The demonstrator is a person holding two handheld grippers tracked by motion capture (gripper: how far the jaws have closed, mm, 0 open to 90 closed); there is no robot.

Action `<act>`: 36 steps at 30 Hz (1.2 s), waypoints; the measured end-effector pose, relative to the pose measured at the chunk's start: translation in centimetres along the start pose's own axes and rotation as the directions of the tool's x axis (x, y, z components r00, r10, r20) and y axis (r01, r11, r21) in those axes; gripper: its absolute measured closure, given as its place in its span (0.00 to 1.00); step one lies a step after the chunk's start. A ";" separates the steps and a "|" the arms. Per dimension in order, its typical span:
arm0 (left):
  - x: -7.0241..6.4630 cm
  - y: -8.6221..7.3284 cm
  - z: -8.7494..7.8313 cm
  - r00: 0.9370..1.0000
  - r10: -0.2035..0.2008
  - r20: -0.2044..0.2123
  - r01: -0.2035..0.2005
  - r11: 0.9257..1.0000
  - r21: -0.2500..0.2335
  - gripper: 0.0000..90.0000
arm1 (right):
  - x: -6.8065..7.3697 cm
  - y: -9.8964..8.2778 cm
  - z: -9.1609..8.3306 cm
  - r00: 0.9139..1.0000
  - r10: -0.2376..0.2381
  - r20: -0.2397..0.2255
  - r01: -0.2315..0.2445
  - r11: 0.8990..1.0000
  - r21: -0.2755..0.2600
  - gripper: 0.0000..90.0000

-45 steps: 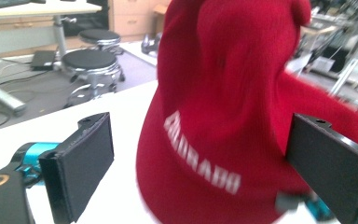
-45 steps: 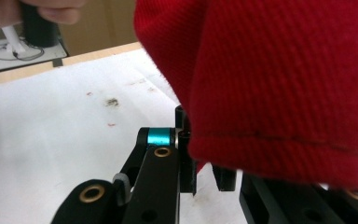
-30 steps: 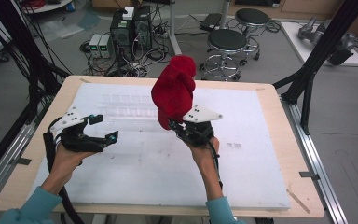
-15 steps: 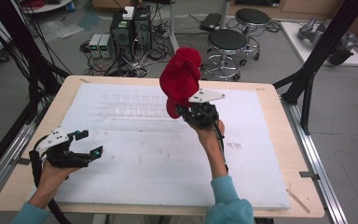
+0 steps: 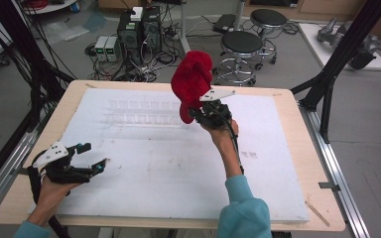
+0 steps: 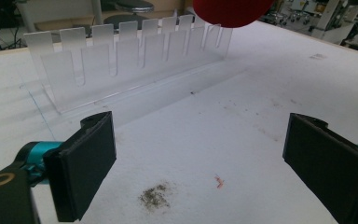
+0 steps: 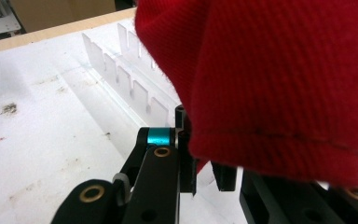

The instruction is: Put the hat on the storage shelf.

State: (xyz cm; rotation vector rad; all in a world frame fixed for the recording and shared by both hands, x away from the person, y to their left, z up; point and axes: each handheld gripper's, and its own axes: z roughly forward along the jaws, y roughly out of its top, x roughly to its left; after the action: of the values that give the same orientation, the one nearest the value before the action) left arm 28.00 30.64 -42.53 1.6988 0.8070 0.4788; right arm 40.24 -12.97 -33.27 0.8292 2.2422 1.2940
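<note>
Tabletop (image 5: 278, 163) w/ clear slotted rack (image 5: 144, 111) at the back. Right claw (image 5: 198, 115) raised, forearm angled up, clenched on red cloth (image 5: 192, 82) hanging over rack's right end; cloth hides its jaw tips. Left claw (image 5: 95, 157) low near left edge, jaws wide apart, grasping nothing.
</note>
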 end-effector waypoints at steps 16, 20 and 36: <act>0.3 -1.5 -0.3 0.999 0.006 -0.050 -0.010 0.997 -0.082 0.11 | -0.6 -0.8 2.5 0.999 0.029 -0.015 -0.028 0.999 0.046 0.92; 0.4 -2.2 -0.2 0.999 -0.002 -0.047 -0.001 0.997 -0.072 0.11 | -0.8 -1.0 3.0 0.999 0.039 -0.026 -0.037 0.998 0.057 0.92; 0.5 -2.5 -0.3 0.998 -0.022 -0.063 0.017 0.996 -0.083 0.11 | -0.6 -1.1 2.7 0.999 0.033 -0.012 -0.032 0.998 0.054 0.56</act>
State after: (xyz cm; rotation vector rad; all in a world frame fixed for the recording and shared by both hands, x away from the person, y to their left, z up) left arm 27.47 31.48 -44.92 1.6051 0.8384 0.5477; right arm 42.02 -12.13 -35.47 0.8821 2.2915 1.2618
